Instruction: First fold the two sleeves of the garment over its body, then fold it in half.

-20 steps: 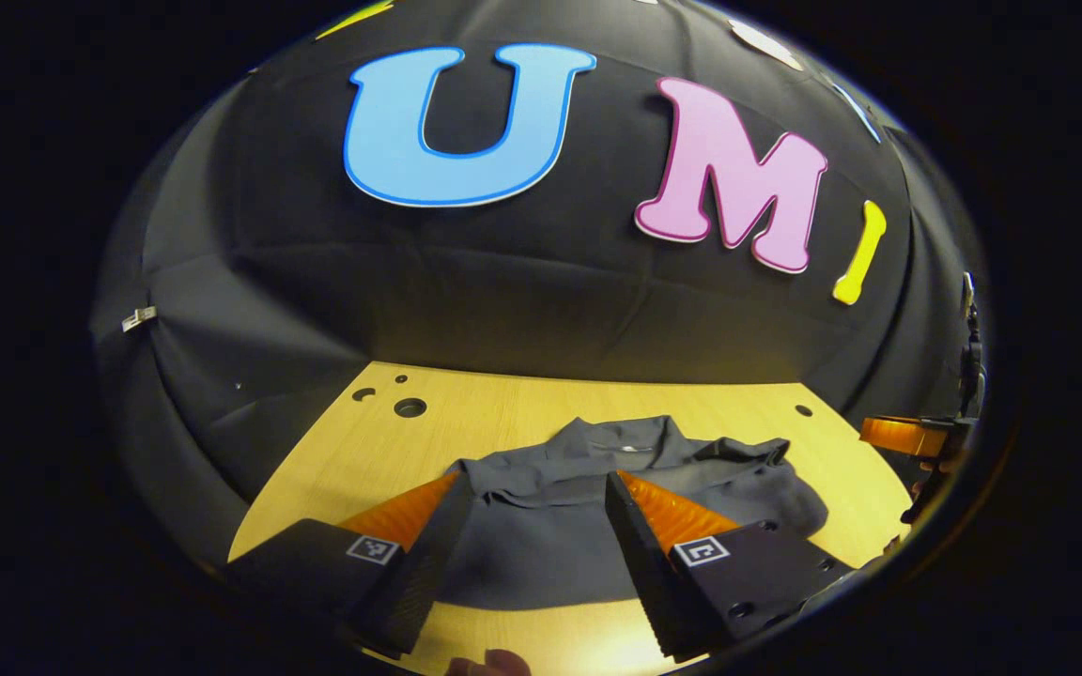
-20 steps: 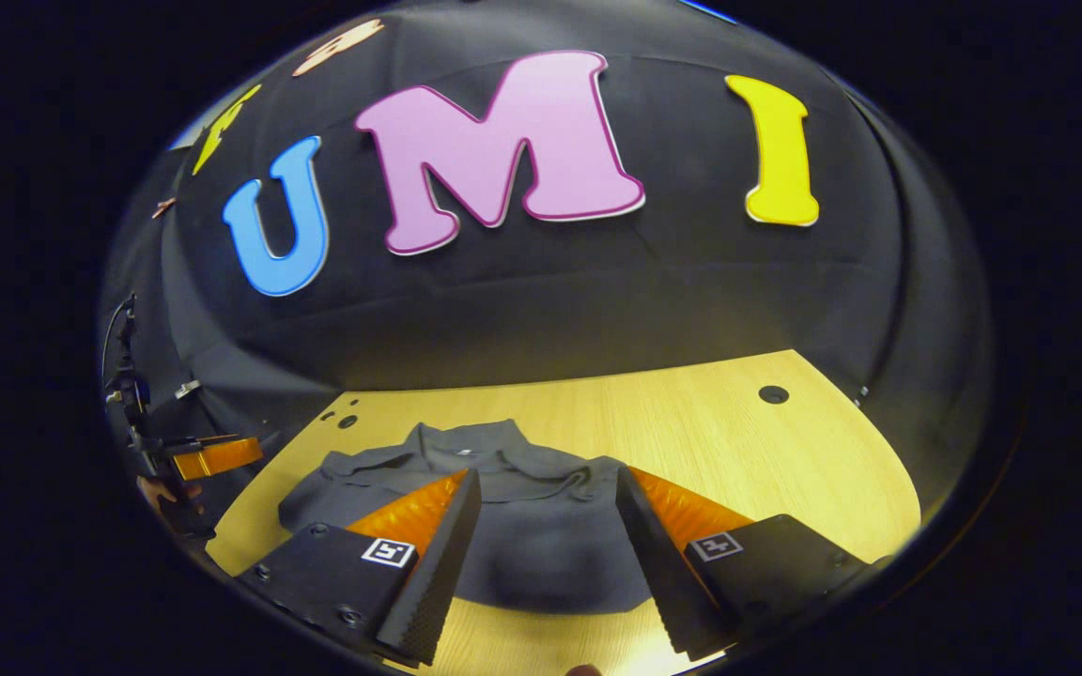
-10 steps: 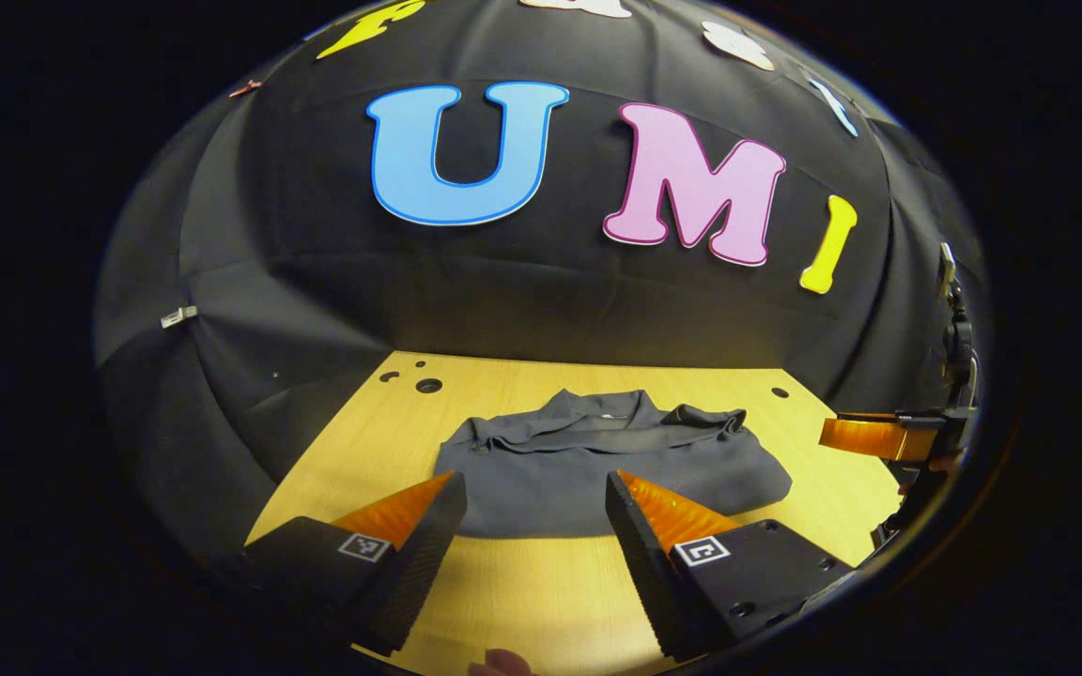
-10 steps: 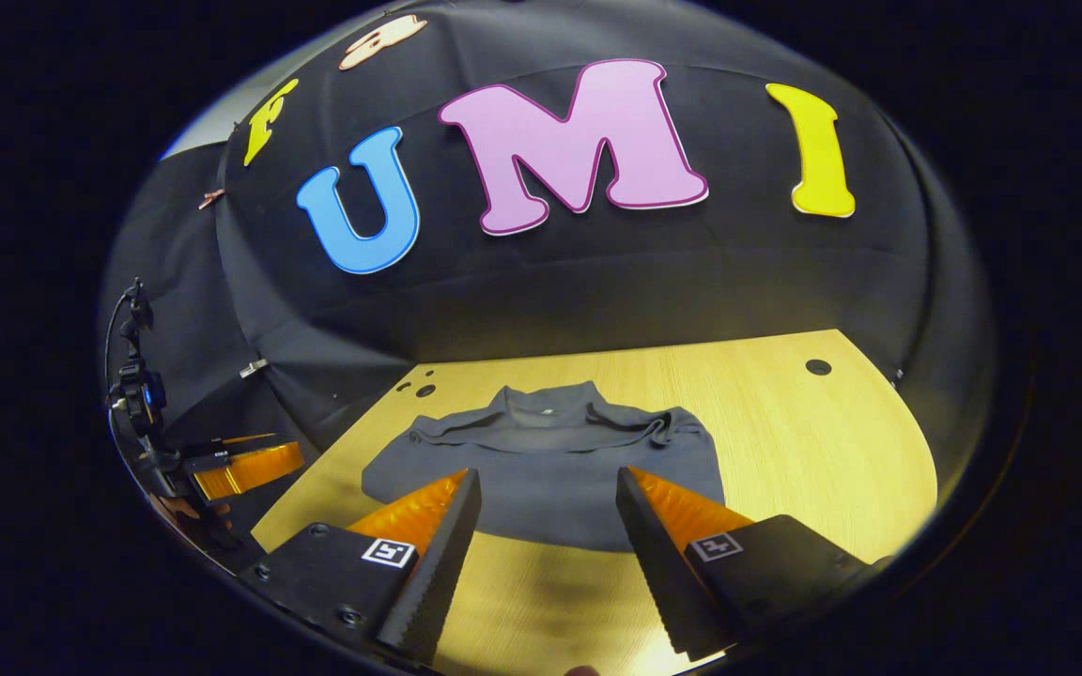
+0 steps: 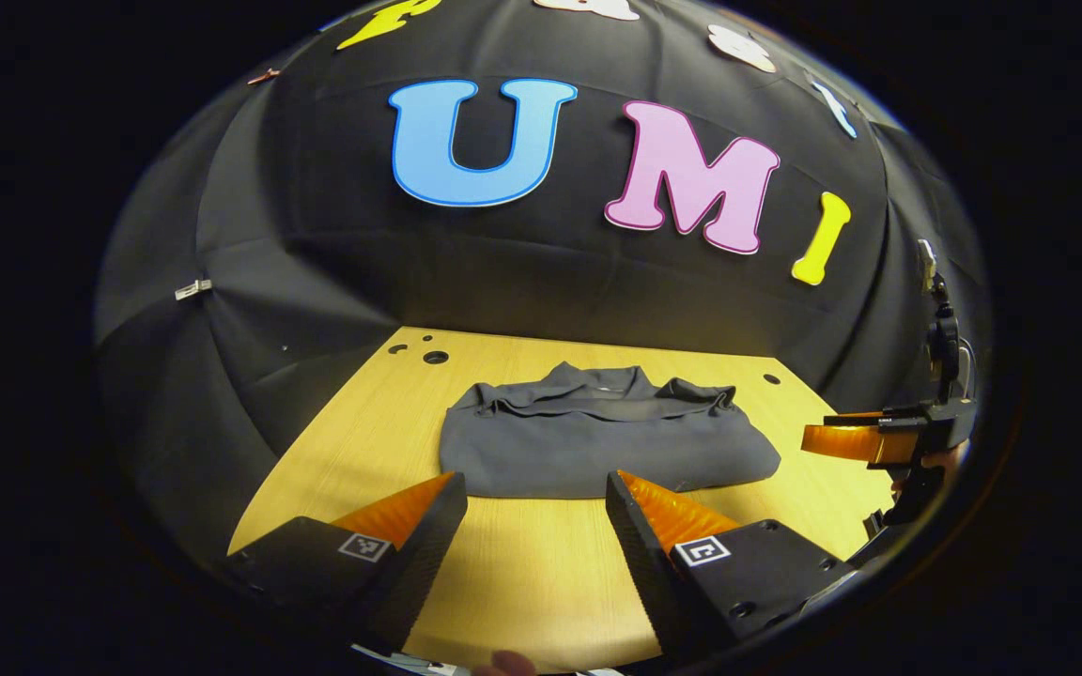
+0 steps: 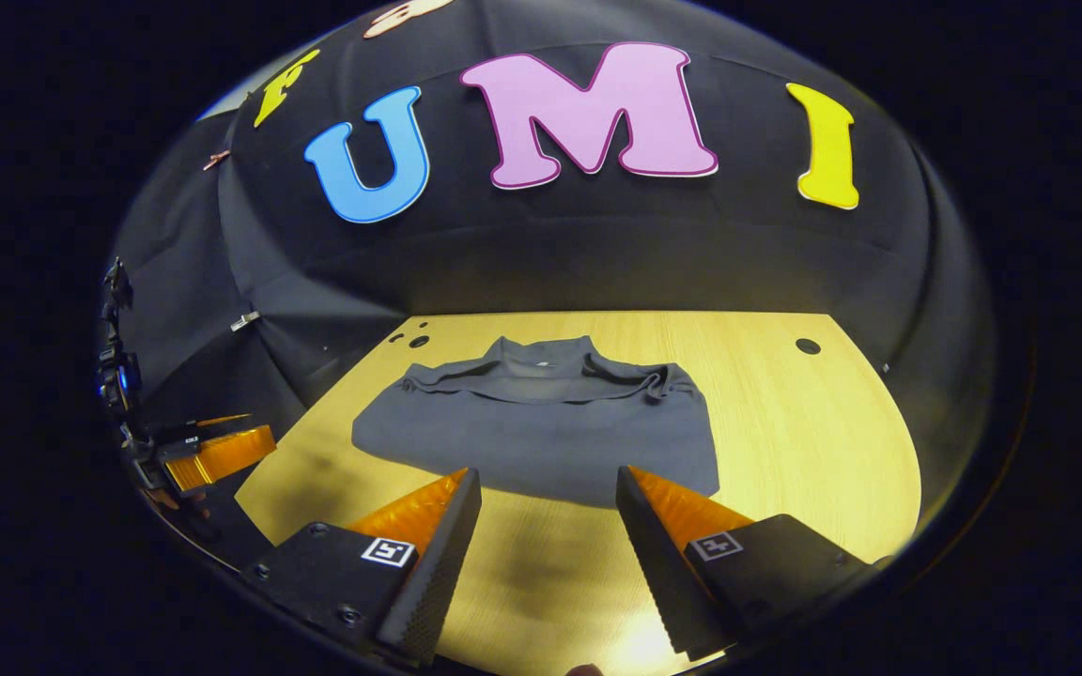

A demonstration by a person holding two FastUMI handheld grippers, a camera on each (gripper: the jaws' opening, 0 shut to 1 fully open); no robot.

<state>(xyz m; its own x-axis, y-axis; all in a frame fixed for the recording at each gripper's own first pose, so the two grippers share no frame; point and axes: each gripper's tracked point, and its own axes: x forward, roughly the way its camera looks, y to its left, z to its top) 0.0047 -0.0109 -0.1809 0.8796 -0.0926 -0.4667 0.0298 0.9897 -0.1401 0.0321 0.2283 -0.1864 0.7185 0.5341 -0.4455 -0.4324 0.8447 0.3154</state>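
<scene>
On the wooden table (image 5: pixel 541 573), toward its far side near the black wall, lies the dark grey garment (image 5: pixel 597 446), folded into a compact wide bundle with its collar at the far edge and bunched folds of cloth just below the collar. Its near edge is a smooth fold line. In the right gripper view the same garment (image 6: pixel 550 427) sits in the middle of the table (image 6: pixel 785 441), flat on the wood.

The left gripper (image 5: pixel 533 507) hovers over bare table just short of the garment's near edge, its jaws spread wide with nothing between them. The right gripper (image 6: pixel 548 502) is likewise spread wide and empty, its fingertips close to the garment's near edge but apart from it. Small round holes (image 5: pixel 435 357) mark the table's far left corner.
</scene>
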